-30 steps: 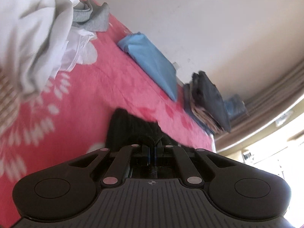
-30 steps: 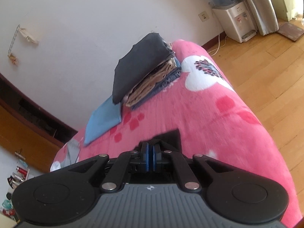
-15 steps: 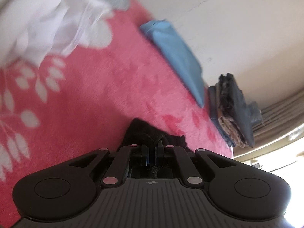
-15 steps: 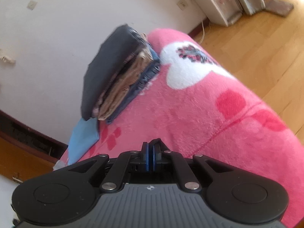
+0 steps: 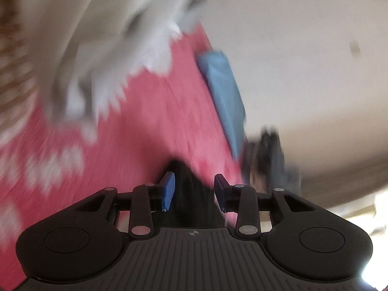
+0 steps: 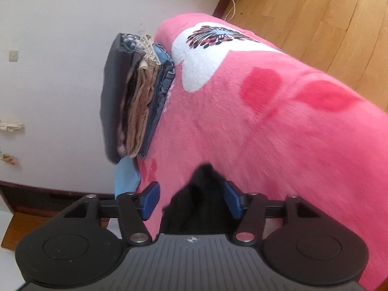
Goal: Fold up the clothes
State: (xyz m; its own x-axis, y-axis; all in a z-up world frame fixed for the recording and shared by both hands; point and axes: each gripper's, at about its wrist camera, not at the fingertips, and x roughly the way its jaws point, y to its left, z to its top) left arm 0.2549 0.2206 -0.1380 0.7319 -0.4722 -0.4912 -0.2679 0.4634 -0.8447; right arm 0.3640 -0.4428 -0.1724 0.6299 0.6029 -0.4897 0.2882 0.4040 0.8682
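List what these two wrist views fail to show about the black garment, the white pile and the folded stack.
- Black garment: both views show only a corner between the opening jaws of the left hand-held gripper and right hand-held gripper; the gripper bodies hide the rest.
- White pile: left view, motion blur; separate pieces unreadable, top cut off.
- Folded stack: right view shows only edges; garment types unclear. Left view smears it.
- Light blue cloth: right view, mostly behind the stack.

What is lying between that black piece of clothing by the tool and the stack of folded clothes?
Only bare pink blanket lies between the black garment and the folded stack; the right wrist view shows it most clearly.
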